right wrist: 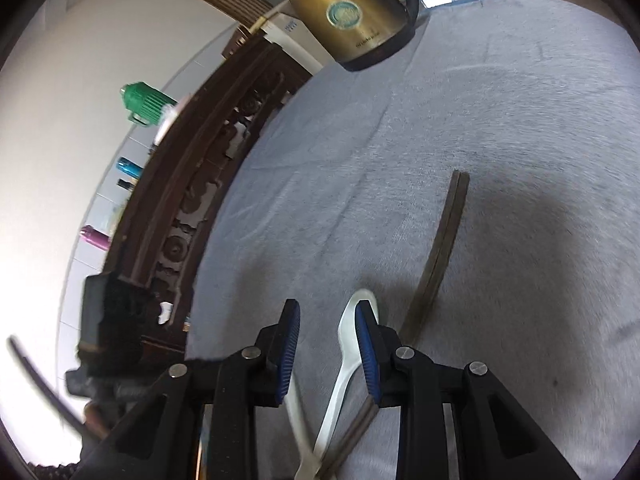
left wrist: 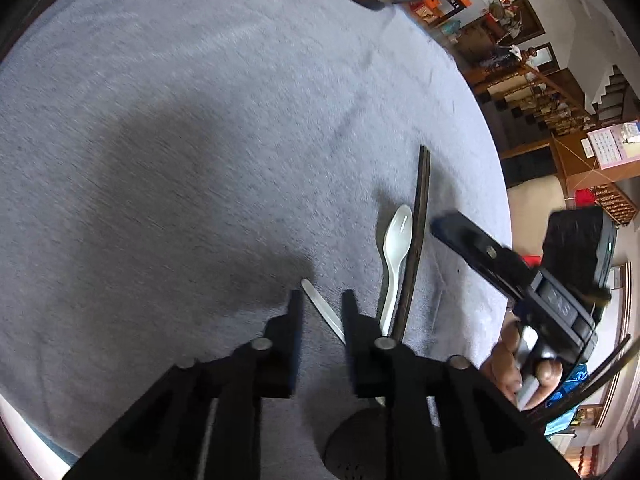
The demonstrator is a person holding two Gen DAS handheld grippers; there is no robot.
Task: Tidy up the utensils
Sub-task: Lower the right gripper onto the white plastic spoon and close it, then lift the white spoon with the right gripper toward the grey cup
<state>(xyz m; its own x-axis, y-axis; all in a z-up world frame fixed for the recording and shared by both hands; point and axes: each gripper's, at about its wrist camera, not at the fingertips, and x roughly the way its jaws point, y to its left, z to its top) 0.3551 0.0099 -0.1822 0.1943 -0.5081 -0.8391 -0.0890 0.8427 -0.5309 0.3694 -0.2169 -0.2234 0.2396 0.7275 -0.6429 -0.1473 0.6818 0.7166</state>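
Note:
A white plastic spoon [left wrist: 396, 240] lies on the grey cloth next to a pair of dark chopsticks [left wrist: 418, 220]. A second white utensil handle [left wrist: 320, 304] lies slanted between the tips of my left gripper [left wrist: 322, 300], whose jaws stand apart without pressing on it. In the right wrist view my right gripper [right wrist: 326, 308], with blue pads, hovers open just above the cloth. The spoon [right wrist: 344, 360] lies partly under its right finger, and the chopsticks [right wrist: 444, 240] run further right. The right gripper [left wrist: 444, 228] also shows in the left wrist view, held by a hand [left wrist: 516, 372].
A brass-coloured electric kettle [right wrist: 352, 16] stands at the far end of the cloth-covered table [left wrist: 180, 160]. A dark round perforated object [left wrist: 352, 444] lies under my left gripper. A carved wooden frame [right wrist: 192, 200] borders the table's left edge in the right wrist view.

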